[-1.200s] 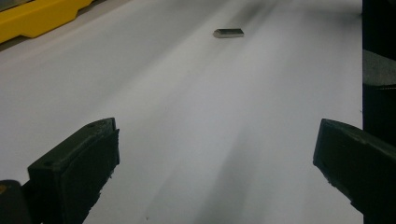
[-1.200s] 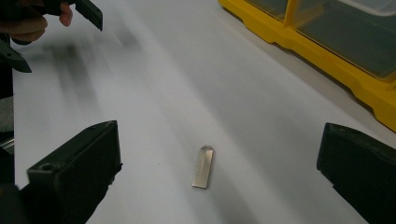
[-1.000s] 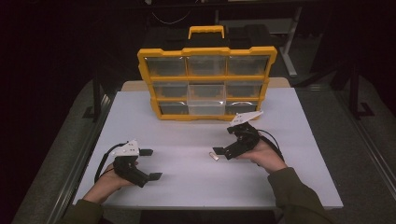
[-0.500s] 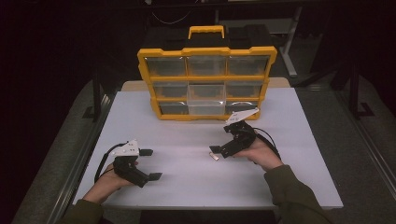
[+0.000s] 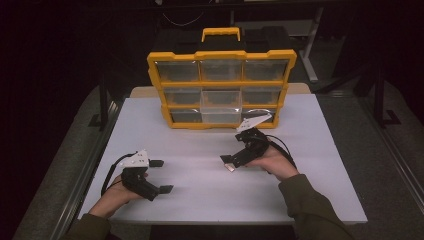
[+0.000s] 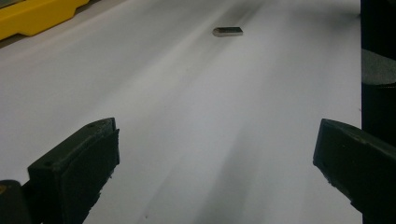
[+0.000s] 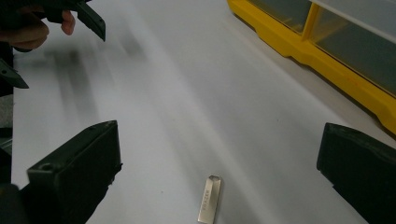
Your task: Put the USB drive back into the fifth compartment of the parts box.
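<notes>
White table, two things on it

The white table (image 5: pixel 310 200) carries a yellow organiser case (image 5: pixel 221 90) at its far edge (standing upright) and a small silver USB stick (image 7: pixel 209 199) lying flat mid-table.

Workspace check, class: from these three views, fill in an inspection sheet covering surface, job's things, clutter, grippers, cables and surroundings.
Surface: white table, flat and bare around the work.
Job's things: small silver USB stick lying flat between the right gripper's jaws, untouched.
Clutter: yellow organiser case standing at the far edge, drawers shut.
Grippers: left gripper open, holding nothing; right gripper open over the stick.
Cables: black cable loops behind the right hand.
Surroundings: dark; metal frame legs beyond the table.
</notes>
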{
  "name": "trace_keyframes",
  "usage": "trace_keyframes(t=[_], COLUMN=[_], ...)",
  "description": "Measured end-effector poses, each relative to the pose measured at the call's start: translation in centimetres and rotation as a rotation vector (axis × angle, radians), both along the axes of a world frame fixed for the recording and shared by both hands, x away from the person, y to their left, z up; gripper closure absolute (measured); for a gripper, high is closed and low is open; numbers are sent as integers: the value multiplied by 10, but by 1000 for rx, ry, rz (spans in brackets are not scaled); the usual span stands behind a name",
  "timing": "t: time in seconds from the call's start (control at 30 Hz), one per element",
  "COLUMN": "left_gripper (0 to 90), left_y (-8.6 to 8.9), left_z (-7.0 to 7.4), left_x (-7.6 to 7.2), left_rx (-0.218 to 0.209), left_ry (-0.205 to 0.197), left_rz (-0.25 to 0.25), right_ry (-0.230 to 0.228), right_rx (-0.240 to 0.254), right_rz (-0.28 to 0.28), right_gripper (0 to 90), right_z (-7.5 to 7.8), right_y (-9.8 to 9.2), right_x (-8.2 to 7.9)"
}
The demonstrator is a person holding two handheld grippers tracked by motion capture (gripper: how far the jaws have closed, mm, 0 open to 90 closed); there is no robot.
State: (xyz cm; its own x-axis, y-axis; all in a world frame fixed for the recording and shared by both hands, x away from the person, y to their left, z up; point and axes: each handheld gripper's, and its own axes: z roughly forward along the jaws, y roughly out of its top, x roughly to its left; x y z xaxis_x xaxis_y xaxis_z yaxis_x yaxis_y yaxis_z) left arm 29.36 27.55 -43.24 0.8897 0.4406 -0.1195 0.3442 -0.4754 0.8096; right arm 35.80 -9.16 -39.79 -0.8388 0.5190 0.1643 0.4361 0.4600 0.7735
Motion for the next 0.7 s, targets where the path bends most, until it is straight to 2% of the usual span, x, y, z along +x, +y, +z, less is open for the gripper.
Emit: trace_keyframes(t=[0.7], left_gripper=[0], left_y=[0], left_z=[0], left_x=[-1], left_rx=[2], left_ry=[-4], left_rz=[-3], right_ry=[14], right_rx=[-23], right_rz=[7], right_gripper=[0], right_z=[-5], right_y=[15], right_x=[6])
